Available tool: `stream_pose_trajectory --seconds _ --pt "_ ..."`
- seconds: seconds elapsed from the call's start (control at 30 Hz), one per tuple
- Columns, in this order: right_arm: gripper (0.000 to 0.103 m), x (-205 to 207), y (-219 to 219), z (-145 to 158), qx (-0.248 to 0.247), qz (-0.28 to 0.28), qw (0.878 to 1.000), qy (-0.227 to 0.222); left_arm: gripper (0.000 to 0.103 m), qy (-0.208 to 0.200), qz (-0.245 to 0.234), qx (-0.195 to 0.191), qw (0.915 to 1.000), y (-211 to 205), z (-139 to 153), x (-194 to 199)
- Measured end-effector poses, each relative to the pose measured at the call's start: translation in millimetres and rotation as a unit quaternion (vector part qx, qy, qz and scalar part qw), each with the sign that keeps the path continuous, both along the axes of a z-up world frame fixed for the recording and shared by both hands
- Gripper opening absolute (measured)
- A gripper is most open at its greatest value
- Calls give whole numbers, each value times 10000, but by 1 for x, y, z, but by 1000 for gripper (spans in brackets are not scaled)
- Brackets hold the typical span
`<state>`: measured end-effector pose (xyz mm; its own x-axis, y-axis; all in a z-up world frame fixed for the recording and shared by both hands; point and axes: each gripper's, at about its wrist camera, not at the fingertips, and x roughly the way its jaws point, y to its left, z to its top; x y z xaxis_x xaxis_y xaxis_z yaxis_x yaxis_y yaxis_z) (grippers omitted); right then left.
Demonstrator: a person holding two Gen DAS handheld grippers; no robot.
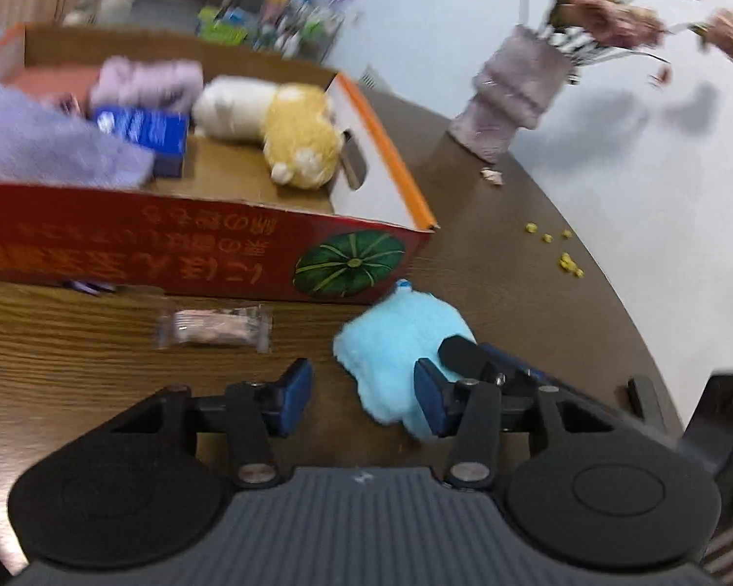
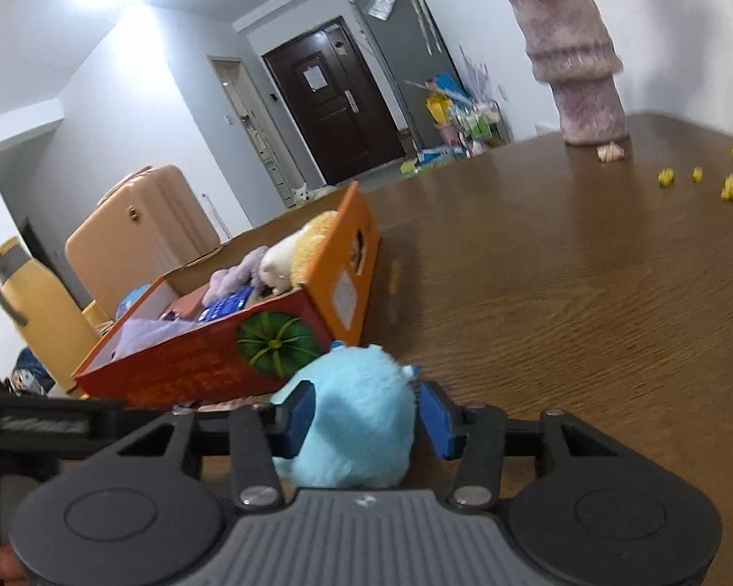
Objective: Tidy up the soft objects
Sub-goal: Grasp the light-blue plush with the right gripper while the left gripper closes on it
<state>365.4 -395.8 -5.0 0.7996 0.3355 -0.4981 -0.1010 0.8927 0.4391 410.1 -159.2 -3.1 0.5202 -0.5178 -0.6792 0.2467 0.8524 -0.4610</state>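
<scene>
Straddling the blue plush toy (image 2: 354, 420) with my right fingers (image 2: 364, 420), one pad on each flank, not visibly squeezing, so it lifts centred. It rests on the desk (image 2: 562, 293) just beside the box (image 2: 195, 366). My left fingers (image 1: 361, 398) hang wide, empty. One dog plush (image 1: 288, 136) and one blue packet (image 1: 144, 136) lie boxed.

Blue plush toy (image 2: 352, 420): fluffy pile, between right fingers. Box (image 1: 210, 249): printed cardboard, glossy outside, beyond left fingers. Table (image 2: 562, 293): grained wood, slight sheen. Wrapper (image 1: 215, 327): clear crinkled plastic.
</scene>
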Motion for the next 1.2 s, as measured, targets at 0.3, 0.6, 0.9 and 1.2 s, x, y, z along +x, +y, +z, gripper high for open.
stream_pose_trajectory --seconds 0.3,0.6,0.9,1.2 --pt "34 13 -15 -16 713 112 9972 169 31 69 -159 -435 9989 -8 -19 16" --pt "32 12 -21 -16 885 151 9959 132 29 -122 -126 -353 9992 -11 -12 9" --pt "32 -88 12 36 766 291 9952 -540 28 -948 -145 -482 9942 31 47 -112" --pt "32 -165 66 20 438 829 9956 -76 28 -384 218 -426 9981 82 10 -201"
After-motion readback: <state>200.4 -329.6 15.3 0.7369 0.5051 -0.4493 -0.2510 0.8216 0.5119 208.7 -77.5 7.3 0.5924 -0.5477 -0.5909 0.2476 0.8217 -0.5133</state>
